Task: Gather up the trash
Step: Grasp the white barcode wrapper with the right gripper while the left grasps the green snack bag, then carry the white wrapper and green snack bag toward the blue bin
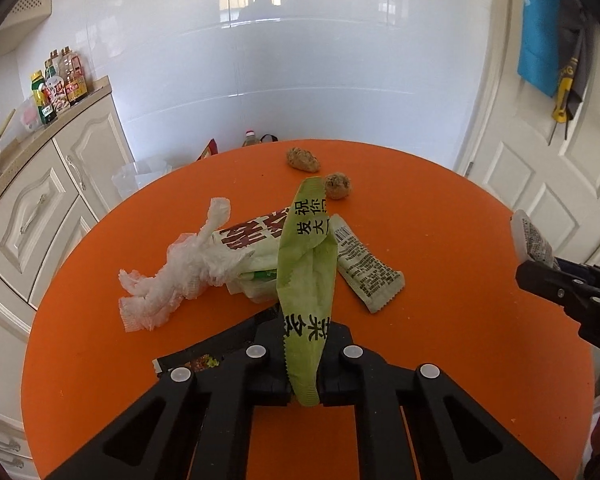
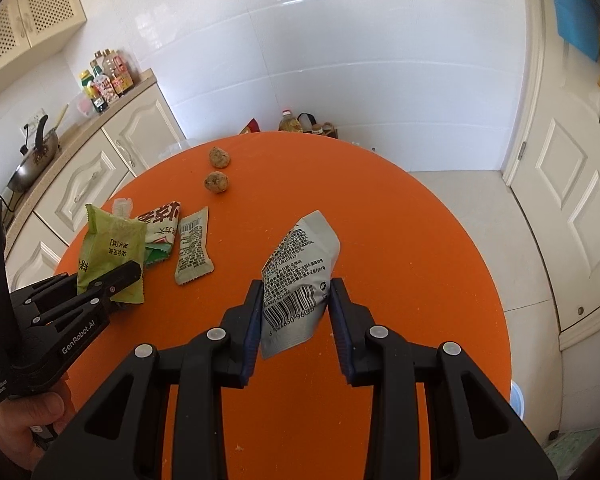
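My left gripper (image 1: 305, 330) is shut on a green snack wrapper (image 1: 306, 264), held upright above the orange round table (image 1: 440, 240); it also shows in the right wrist view (image 2: 112, 252). My right gripper (image 2: 296, 292) is shut on a grey barcode wrapper (image 2: 296, 280), lifted off the table. On the table lie a crumpled white tissue (image 1: 180, 276), a red-and-white packet (image 1: 252, 236), a small grey sachet (image 1: 364, 264) and two brown crumbly balls (image 1: 302, 159) (image 1: 338, 185).
Cream kitchen cabinets (image 1: 40, 208) with sauce bottles (image 1: 60, 80) and a wok (image 2: 32, 160) stand at the left. A white door (image 1: 540, 152) is at the right. Oil bottles (image 2: 292, 120) sit on the floor behind the table. A dark packet (image 1: 196, 358) lies under my left gripper.
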A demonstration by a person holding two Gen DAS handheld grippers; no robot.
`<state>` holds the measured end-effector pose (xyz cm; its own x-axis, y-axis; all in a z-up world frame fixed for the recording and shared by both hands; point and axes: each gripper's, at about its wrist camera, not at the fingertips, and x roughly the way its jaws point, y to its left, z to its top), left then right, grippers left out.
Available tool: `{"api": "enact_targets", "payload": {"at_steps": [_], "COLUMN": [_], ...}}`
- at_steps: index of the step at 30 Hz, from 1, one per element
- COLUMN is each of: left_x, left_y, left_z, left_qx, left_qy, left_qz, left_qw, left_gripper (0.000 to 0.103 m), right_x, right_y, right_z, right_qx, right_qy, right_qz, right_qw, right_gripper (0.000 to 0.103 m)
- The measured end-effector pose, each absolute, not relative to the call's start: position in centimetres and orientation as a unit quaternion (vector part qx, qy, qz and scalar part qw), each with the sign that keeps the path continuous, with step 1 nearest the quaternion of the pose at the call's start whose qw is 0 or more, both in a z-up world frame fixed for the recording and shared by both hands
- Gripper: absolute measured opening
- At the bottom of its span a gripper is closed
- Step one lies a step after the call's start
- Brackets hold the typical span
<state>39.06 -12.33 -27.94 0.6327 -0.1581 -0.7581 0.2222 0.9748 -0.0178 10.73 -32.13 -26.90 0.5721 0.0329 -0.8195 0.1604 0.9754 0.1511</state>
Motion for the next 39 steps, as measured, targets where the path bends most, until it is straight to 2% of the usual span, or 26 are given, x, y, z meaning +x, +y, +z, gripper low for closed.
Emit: {"api": "enact_targets", "payload": {"at_steps": [10,24,39], "left_x": [36.4,28.8,25.0], "left_y": [-10.8,-10.6,-21.5], "left_z": [-26.4,-22.4,-18.5], "left_qx": [-0.014,-0.005,0.024], "left_qy": [0.381,0.326,0.295], "left_qz": [-0.143,-0.184,-0.304], "left_qw": [0.913,0.927,0.906], "left_gripper": [0.004,0.004,0.004], "right_x": [7.5,2.0,-7.6], "right_y": [-32.0,-32.5,-39.4], "right_z": [-25.1,-20.2,-14.5], "right_qx": [0.111,0.108,0.124], "right_qy": [0.448,0.402,0.341], "right_qz": [-0.039,-0.052,-0.146], "right_qw": [0.886,0.908,0.92], "right_gripper": [0.032,0.032,0.032]}}
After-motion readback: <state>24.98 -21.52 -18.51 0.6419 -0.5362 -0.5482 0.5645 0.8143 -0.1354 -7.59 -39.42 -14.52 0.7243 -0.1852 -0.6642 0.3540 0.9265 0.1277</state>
